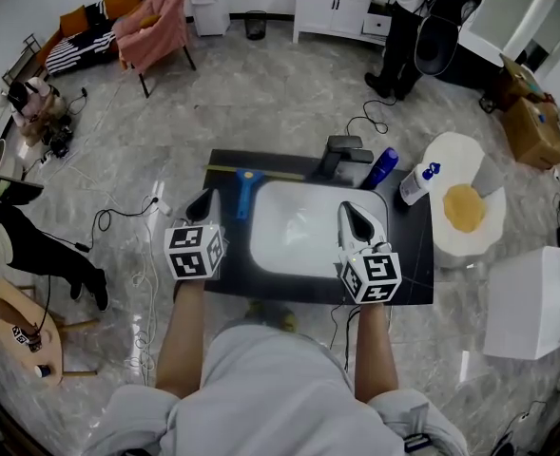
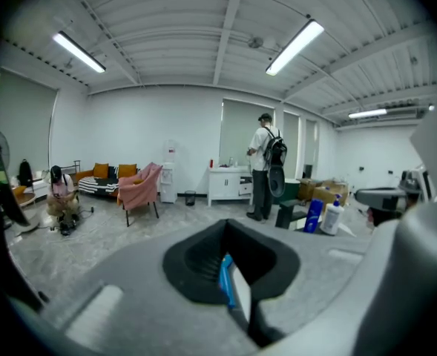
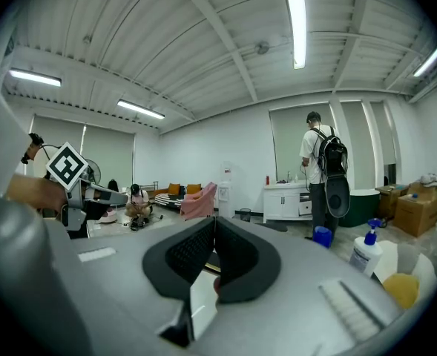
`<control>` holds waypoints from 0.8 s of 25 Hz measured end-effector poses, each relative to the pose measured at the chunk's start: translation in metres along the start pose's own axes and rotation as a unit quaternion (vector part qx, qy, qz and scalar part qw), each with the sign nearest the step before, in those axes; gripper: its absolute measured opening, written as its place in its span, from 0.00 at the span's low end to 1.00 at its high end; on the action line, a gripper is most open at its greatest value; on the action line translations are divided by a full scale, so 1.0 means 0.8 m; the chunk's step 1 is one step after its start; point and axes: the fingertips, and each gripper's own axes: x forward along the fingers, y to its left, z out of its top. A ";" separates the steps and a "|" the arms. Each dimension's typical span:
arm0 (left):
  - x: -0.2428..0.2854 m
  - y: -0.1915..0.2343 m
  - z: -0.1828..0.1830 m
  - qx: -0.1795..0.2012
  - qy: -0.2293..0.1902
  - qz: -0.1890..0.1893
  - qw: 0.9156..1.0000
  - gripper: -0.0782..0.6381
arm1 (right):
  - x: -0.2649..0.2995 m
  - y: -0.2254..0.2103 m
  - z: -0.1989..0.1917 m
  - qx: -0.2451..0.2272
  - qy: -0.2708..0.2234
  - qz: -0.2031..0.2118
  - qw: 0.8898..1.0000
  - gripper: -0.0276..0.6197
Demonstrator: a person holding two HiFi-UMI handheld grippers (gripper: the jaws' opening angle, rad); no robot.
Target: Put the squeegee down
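The squeegee (image 1: 246,191) lies on the back left of the black counter (image 1: 225,272), its blue handle pointing toward me and its long blade along the rear edge. My left gripper (image 1: 204,204) hovers just left of and nearer than the handle, jaws shut and empty. In the left gripper view the closed left gripper (image 2: 226,225) frames a sliver of the blue squeegee handle (image 2: 225,279) below its pads. My right gripper (image 1: 350,213) hangs over the right side of the white sink (image 1: 299,221), also shut with nothing in it; its pads meet in the right gripper view (image 3: 212,225).
A black faucet (image 1: 342,154), a blue bottle (image 1: 382,167) and a white pump bottle (image 1: 415,183) stand at the counter's back right. Right of it are a white round stand (image 1: 485,234) with a yellow cloth and a white box (image 1: 536,302). A person (image 1: 403,27) stands farther back; cables cross the floor.
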 end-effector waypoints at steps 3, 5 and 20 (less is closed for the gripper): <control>-0.011 -0.002 0.015 0.013 -0.014 -0.001 1.000 0.11 | -0.003 -0.001 0.006 -0.002 -0.004 0.000 1.000 0.05; -0.019 -0.003 0.028 0.020 -0.029 -0.003 0.999 0.11 | -0.006 -0.002 0.009 -0.005 -0.008 -0.001 1.000 0.05; -0.057 -0.001 0.075 0.044 -0.097 -0.012 0.994 0.11 | -0.023 -0.001 0.029 -0.012 -0.023 -0.007 1.000 0.05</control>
